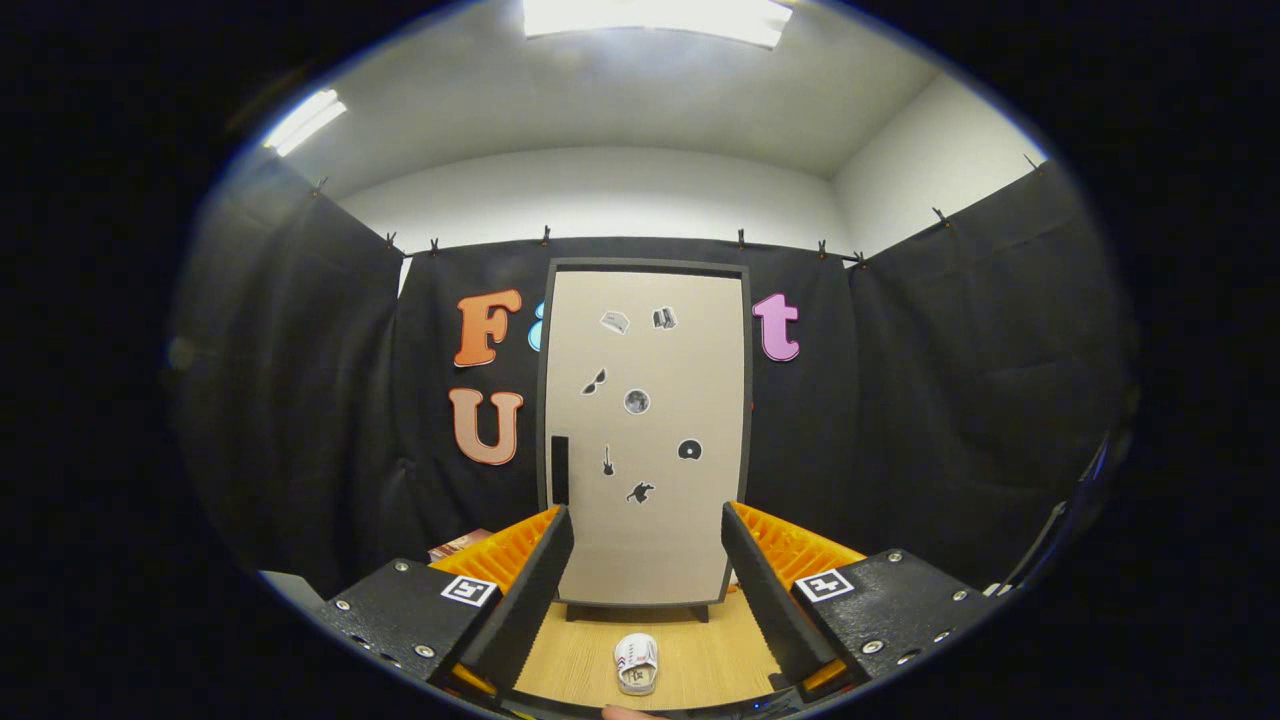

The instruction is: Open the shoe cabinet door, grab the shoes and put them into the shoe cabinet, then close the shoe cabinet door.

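A tall shoe cabinet [645, 430] stands ahead against the black cloth wall. Its beige door carries several small stickers and is shut, with a dark vertical handle [560, 470] near the lower left edge. A small white shoe [636, 664] lies on the wooden floor [720, 655] in front of the cabinet, between my fingers and close to me. My gripper [645, 550] is open, its fingers spread wide apart with nothing held between them. The cabinet's lower part shows in the gap between the fingers.
A small reddish-brown box [458, 545] lies on the floor left of the cabinet, beyond the left finger. Black cloth walls close off both sides and the back. A fingertip [625, 712] of a hand peeks in just below the shoe.
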`<state>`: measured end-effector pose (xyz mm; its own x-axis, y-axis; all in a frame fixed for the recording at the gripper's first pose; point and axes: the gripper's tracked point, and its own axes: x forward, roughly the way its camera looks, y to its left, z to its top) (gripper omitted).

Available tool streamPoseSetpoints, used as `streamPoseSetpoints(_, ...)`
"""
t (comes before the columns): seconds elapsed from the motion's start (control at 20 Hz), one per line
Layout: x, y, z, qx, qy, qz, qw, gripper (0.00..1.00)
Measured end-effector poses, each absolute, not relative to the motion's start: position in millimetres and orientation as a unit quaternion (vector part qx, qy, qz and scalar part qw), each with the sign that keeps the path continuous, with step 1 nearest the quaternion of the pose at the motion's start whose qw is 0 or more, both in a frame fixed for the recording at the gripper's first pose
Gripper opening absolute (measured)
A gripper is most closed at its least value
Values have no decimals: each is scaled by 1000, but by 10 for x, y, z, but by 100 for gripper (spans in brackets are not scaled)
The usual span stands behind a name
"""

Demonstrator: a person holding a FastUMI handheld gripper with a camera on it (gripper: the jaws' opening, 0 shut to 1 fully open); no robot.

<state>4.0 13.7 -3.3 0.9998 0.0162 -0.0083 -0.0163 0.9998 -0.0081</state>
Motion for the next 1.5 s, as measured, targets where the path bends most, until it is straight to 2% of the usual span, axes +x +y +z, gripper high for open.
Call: streamPoseSetpoints(1.5,1219,1352,-314,-31,19,48,998,93)
